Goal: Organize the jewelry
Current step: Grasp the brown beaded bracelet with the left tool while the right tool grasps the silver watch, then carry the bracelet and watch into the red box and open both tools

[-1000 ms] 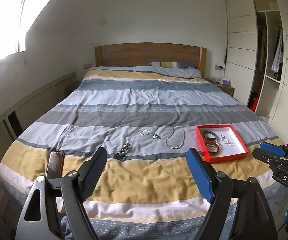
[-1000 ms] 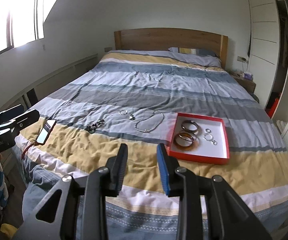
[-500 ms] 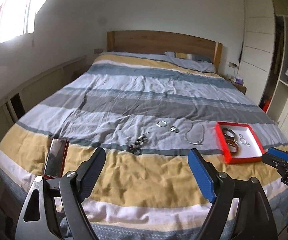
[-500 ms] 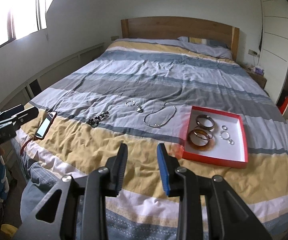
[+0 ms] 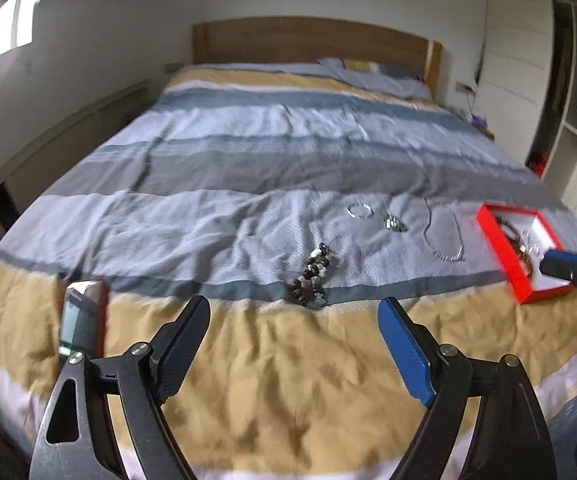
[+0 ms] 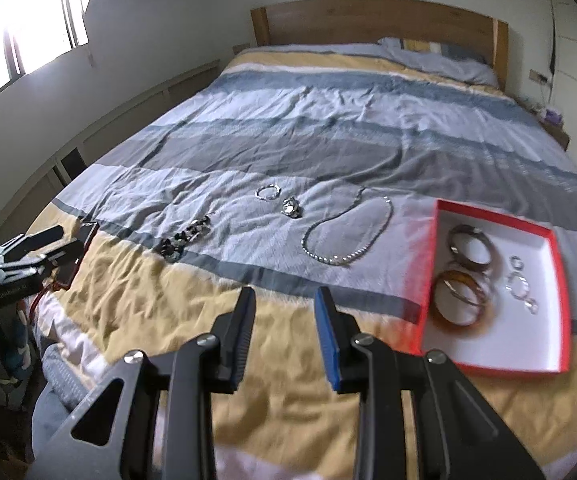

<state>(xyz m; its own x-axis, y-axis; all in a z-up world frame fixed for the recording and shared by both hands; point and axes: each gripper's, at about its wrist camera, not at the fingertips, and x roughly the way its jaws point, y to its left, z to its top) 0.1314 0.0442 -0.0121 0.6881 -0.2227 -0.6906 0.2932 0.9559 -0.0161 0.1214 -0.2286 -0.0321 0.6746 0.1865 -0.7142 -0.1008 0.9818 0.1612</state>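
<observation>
A red tray with a white floor [image 6: 536, 344] [image 5: 504, 256] lies on the striped bedspread at the right and holds bangles [image 6: 462, 296] and small rings [image 6: 522, 284]. On the cover to its left lie a silver chain necklace [image 6: 346, 232] [image 5: 444, 236], a small pendant [image 6: 291, 207], a small silver bracelet [image 6: 267, 193] [image 5: 359, 211] and a dark beaded bracelet [image 6: 186, 238] [image 5: 313, 276]. My left gripper [image 5: 294, 324] is open and empty, hovering just short of the beaded bracelet. My right gripper [image 6: 285, 312] is open narrowly and empty, below the necklace.
A phone in a red case [image 5: 82, 316] lies on the yellow stripe at the left edge of the bed. A wooden headboard [image 6: 376, 20] and pillow are at the far end. A wardrobe [image 5: 568, 92] stands to the right.
Both grippers have moved forward and down toward the bed. The left view has swung so the beaded bracelet lies ahead between its fingers. The jewelry has not moved.
</observation>
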